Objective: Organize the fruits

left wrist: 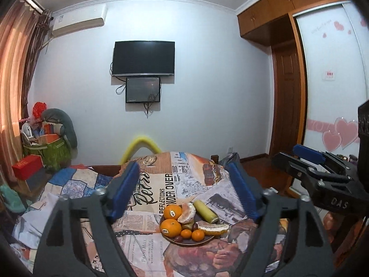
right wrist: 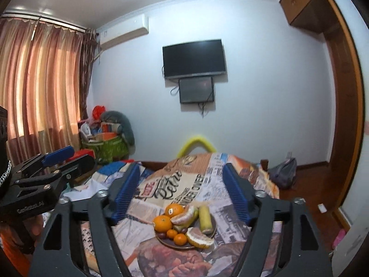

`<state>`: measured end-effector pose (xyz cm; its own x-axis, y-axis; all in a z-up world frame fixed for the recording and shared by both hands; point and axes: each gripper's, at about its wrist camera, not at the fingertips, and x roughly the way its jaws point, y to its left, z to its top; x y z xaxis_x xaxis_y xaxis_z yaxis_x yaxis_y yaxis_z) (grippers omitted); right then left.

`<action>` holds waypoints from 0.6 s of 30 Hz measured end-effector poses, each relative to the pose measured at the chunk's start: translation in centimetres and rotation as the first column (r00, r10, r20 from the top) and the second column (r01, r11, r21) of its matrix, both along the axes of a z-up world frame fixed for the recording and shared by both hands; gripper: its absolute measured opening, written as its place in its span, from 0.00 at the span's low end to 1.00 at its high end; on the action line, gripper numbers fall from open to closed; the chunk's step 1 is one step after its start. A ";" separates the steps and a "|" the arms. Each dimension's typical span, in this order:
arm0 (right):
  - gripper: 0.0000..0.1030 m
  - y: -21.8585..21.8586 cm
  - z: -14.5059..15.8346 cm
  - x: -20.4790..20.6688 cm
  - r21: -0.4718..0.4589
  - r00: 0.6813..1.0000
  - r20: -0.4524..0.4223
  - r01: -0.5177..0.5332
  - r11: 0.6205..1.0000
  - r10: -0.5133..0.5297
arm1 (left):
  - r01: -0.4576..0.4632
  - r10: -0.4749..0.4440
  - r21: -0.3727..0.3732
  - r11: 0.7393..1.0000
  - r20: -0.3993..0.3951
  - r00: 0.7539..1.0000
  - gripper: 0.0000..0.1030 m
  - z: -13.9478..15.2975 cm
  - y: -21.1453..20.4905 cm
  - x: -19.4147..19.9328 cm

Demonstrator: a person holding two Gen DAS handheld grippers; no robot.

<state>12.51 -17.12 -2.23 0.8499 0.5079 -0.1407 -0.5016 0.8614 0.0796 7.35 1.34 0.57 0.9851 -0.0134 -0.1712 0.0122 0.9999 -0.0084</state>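
A dark round plate (left wrist: 208, 240) (right wrist: 166, 242) sits on a bed with a newspaper-print cover. It holds two large oranges (left wrist: 171, 227) (right wrist: 162, 223), two small tangerines (left wrist: 198, 235) (right wrist: 180, 239), peeled pomelo pieces (left wrist: 213, 228) (right wrist: 198, 236), a yellow-green cylinder of fruit (left wrist: 205, 211) (right wrist: 205, 218) and dark grapes (left wrist: 178, 238). My left gripper (left wrist: 184, 189) is open and empty, above and short of the plate. My right gripper (right wrist: 181, 191) is open and empty, likewise short of the plate. Each gripper shows at the edge of the other's view.
The patterned bed cover (left wrist: 161, 184) fills the foreground. A pile of bags and boxes (left wrist: 46, 147) stands in the far left corner. A TV (left wrist: 143, 58) hangs on the wall. A wooden door and wardrobe (left wrist: 288, 92) stand at right. A backpack (right wrist: 283, 173) lies on the floor.
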 end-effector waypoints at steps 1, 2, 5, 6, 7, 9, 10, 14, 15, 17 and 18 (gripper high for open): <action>0.83 0.0 0.0 -0.2 0.002 1.000 0.008 0.006 1.000 -0.006 | -0.005 0.005 0.001 1.000 0.008 1.000 0.86 0.1 0.0 -0.4; 0.84 0.0 -0.1 -0.3 0.001 1.000 0.015 0.014 1.000 -0.014 | -0.009 0.009 0.005 1.000 0.013 1.000 0.87 0.1 -0.1 -0.5; 0.93 0.3 -0.1 -0.4 0.002 0.999 0.022 0.026 1.000 -0.026 | -0.016 0.016 0.011 1.000 0.027 1.000 0.93 0.1 -0.1 -1.0; 0.96 0.1 -0.3 -0.5 0.007 0.999 0.023 0.029 1.000 -0.029 | -0.018 0.017 0.009 1.000 0.030 0.999 0.94 0.1 -0.3 -1.3; 0.99 0.2 -0.4 -0.5 0.013 0.999 0.027 0.034 0.999 -0.034 | -0.018 0.018 0.007 1.000 0.032 0.999 0.95 0.1 -0.2 -1.4; 1.00 0.1 -0.4 -0.9 0.015 0.998 0.032 0.044 0.999 -0.045 | -0.019 0.019 0.002 1.000 0.035 0.999 0.96 0.1 -0.2 -1.5; 1.00 0.2 -0.4 -0.8 0.013 0.998 0.031 0.050 0.999 -0.051 | -0.022 0.022 -0.001 1.000 0.036 0.999 0.97 0.0 -0.1 -1.7; 1.00 -0.1 -0.7 -1.3 0.003 0.998 0.029 0.058 0.998 -0.058 | -0.033 0.033 -0.001 0.999 0.036 0.999 0.99 0.0 -0.3 -1.8; 1.00 0.0 -0.7 -1.3 0.002 0.998 0.029 0.060 0.998 -0.060 | -0.032 0.032 -0.003 0.999 0.035 0.999 0.99 -0.1 -0.3 -1.7; 1.00 -0.3 -1.0 -1.6 0.001 0.998 0.028 0.063 0.998 -0.063 | -0.033 0.034 -0.004 0.999 0.035 0.999 0.99 -0.2 -0.4 -1.7; 1.00 -0.5 -1.2 -1.7 0.001 0.998 0.026 0.063 0.998 -0.063 | -0.033 0.033 -0.003 0.999 0.035 0.999 0.99 -0.2 -0.4 -1.7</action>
<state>10.86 -17.60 -3.38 0.8837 0.4530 -0.1180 -0.4480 0.8915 0.0670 5.65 0.98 0.33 0.9905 0.0187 -0.1366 -0.0204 0.9997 -0.0110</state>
